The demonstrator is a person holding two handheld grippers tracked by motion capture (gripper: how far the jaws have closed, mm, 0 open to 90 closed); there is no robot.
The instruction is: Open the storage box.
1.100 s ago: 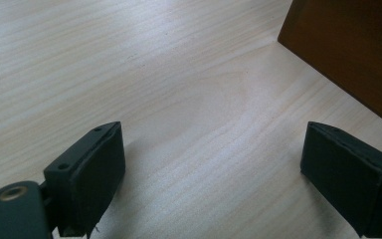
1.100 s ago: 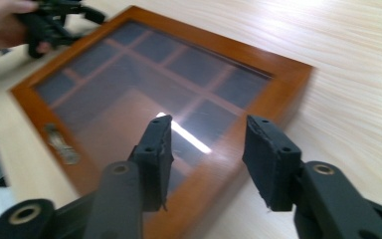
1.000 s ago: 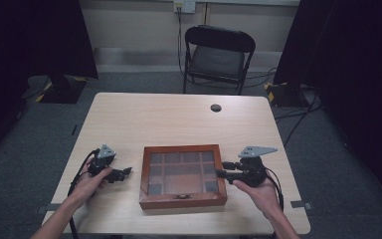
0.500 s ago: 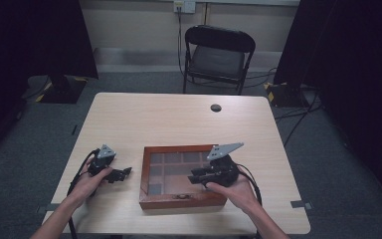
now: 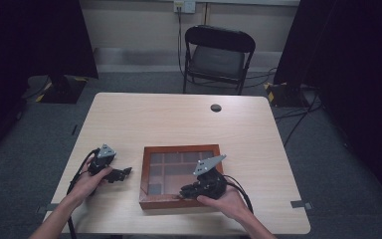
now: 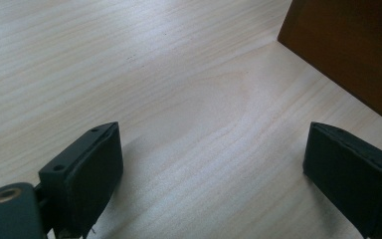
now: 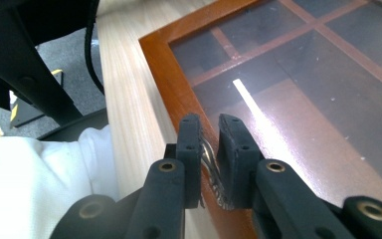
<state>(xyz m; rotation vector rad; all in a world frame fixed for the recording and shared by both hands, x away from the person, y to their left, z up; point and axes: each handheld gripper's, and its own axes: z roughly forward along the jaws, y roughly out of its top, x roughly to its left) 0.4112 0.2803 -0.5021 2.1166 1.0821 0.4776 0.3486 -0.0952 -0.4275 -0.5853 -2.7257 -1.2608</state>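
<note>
Your right hand-held gripper (image 7: pixel 209 134) has just been closing, and its jaws now pinch the small metal latch (image 7: pixel 210 158) on the near rim of the wooden glass-lidded box (image 5: pixel 179 175). The box sits by the counter's (image 5: pixel 179 124) near edge, about midway along it. Your left hand-held gripper (image 5: pixel 122 174) rests open on the counter just beside the box's left side, holding nothing.

A black folding chair (image 5: pixel 219 55) stands beyond the table (image 5: pixel 179 119). Grey carpet (image 5: pixel 328 164) covers the floor. Dark curtains (image 5: pixel 348 59) flank a pale wall (image 5: pixel 134 25).
</note>
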